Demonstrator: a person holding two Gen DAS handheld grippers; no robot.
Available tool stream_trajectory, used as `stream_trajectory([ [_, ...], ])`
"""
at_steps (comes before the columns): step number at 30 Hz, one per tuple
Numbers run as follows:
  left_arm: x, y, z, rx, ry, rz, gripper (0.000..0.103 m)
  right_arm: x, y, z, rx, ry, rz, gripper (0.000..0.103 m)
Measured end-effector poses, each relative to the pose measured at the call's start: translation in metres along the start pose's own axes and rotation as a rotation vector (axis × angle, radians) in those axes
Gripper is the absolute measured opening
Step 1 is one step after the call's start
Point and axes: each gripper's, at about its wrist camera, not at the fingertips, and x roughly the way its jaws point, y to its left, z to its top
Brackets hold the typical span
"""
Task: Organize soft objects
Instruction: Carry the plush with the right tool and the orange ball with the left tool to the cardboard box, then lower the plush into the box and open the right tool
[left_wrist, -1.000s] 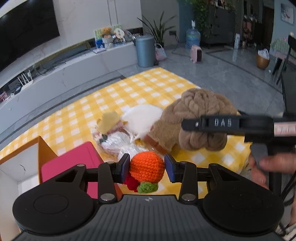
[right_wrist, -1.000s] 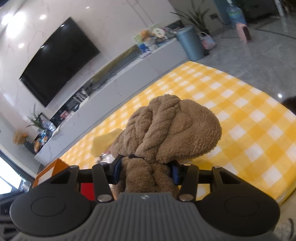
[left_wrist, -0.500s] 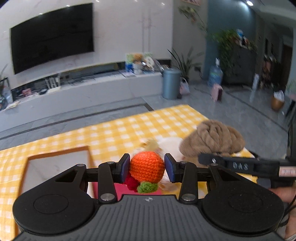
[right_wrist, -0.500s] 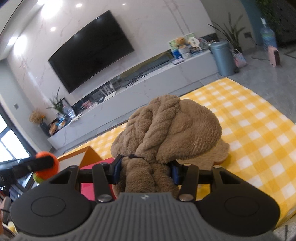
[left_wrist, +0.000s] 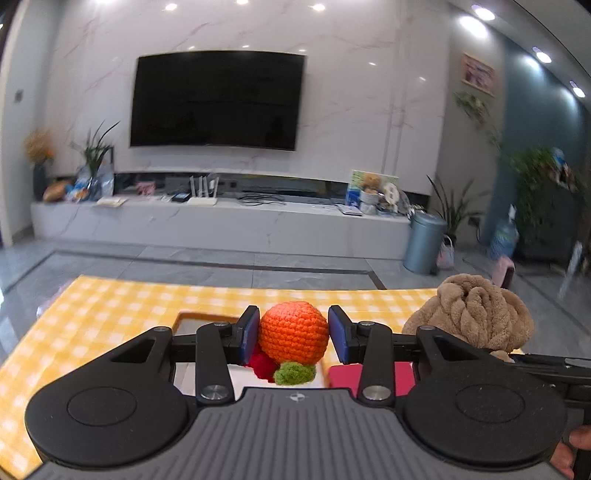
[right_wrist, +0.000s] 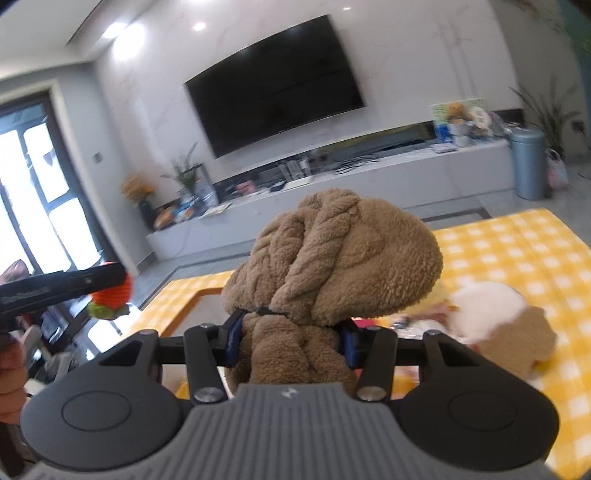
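My left gripper (left_wrist: 292, 336) is shut on an orange crocheted ball (left_wrist: 293, 334) with a green tuft and a red bit under it, held in the air above an orange-rimmed box (left_wrist: 207, 318). My right gripper (right_wrist: 290, 341) is shut on a brown plush toy (right_wrist: 332, 254) with a braided top, also lifted. In the left wrist view that plush (left_wrist: 469, 314) shows at the right. The right wrist view shows the orange ball (right_wrist: 112, 293) at the left in the other gripper. A white and tan plush (right_wrist: 495, 317) lies on the yellow checked cloth (right_wrist: 517, 251).
The box's rim (right_wrist: 192, 301) lies under the brown plush, with a pink object (left_wrist: 369, 373) beside it. Beyond the cloth (left_wrist: 110, 310) are grey floor, a long TV bench (left_wrist: 221, 221) and a grey bin (left_wrist: 423, 242). A hand (right_wrist: 11, 373) holds the left gripper.
Both grippers have risen and swung left with their toys, rolling to a more level view. The pile on the cloth has slid out of the left wrist view; the box now lies under both.
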Motion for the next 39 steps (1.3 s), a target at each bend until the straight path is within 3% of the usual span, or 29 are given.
stream_trajectory([
  [9, 0.015, 0.057, -0.017, -0.094, 0.024, 0.099, 0.046, 0.047, 0.082, 0.000, -0.167, 0.136, 0.082, 0.050],
  [14, 0.018, 0.075, -0.034, -0.099, 0.050, 0.196, 0.046, 0.098, 0.113, -0.018, -0.251, 0.272, 0.045, 0.050],
  [20, 0.020, 0.082, -0.042, -0.101, 0.083, 0.157, 0.046, 0.141, 0.127, -0.059, -0.347, 0.398, -0.088, 0.050],
  [25, 0.010, 0.082, -0.046, -0.085, 0.074, 0.134, 0.046, 0.168, 0.125, -0.083, -0.392, 0.492, -0.139, 0.050],
  [27, 0.012, 0.089, -0.045, -0.099, 0.077, 0.128, 0.046, 0.167, 0.132, -0.092, -0.467, 0.503, -0.153, 0.050],
  [30, 0.014, 0.100, -0.045, -0.131, 0.090, 0.130, 0.046, 0.165, 0.133, -0.091, -0.449, 0.535, -0.125, 0.052],
  [33, 0.014, 0.102, -0.044, -0.140, 0.093, 0.156, 0.046, 0.162, 0.131, -0.085, -0.440, 0.546, -0.138, 0.065],
  [35, 0.013, 0.106, -0.044, -0.138, 0.085, 0.145, 0.046, 0.159, 0.132, -0.078, -0.437, 0.562, -0.100, 0.086],
  [39, 0.012, 0.105, -0.043, -0.139, 0.084, 0.124, 0.046, 0.136, 0.138, -0.072, -0.451, 0.559, -0.060, 0.092],
])
